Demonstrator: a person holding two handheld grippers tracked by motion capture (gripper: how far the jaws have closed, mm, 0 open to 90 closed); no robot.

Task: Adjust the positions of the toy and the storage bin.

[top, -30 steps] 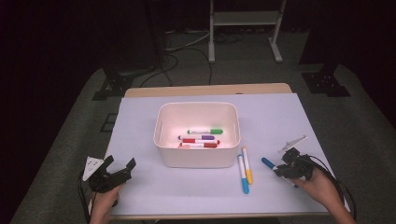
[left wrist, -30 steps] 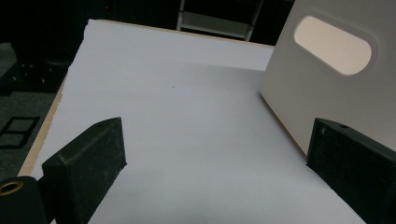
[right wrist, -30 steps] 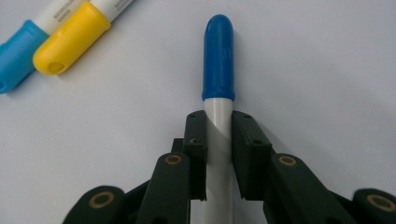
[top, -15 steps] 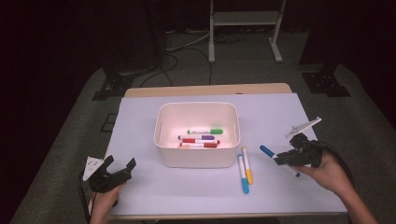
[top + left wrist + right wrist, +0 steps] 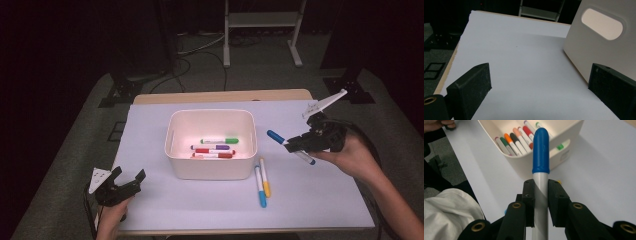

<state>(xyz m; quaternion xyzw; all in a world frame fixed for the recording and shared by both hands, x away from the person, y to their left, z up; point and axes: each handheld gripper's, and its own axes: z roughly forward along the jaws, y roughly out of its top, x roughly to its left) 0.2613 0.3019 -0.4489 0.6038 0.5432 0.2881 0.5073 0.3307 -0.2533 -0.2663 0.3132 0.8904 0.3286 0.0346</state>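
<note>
Dark floor and stand legs surround a table (image 5: 310, 200) covered with a pale lilac sheet, its wooden edge showing at the far side. Near the middle sits a white plastic bin (image 5: 211, 170) with rounded corners and an oval handle cutout in its side, which the left gripper view shows close by at the right. Inside the bin lie several markers (image 5: 212, 149), white-barrelled with coloured caps: green, purple and red from above, and orange among them in the right gripper view. Just right of the bin's near corner, two more markers lie side by side on the sheet, one with a blue cap (image 5: 260, 186) and one with a yellow cap (image 5: 265, 177). The right gripper (image 5: 295, 145), held above the table to the right of the bin, is clamped on a blue-capped marker (image 5: 540, 157); its white barrel runs between the jaws and its glossy cap points toward the bin. The left gripper (image 5: 129, 178) rests at the near left corner, jaws spread wide with nothing between them.
</note>
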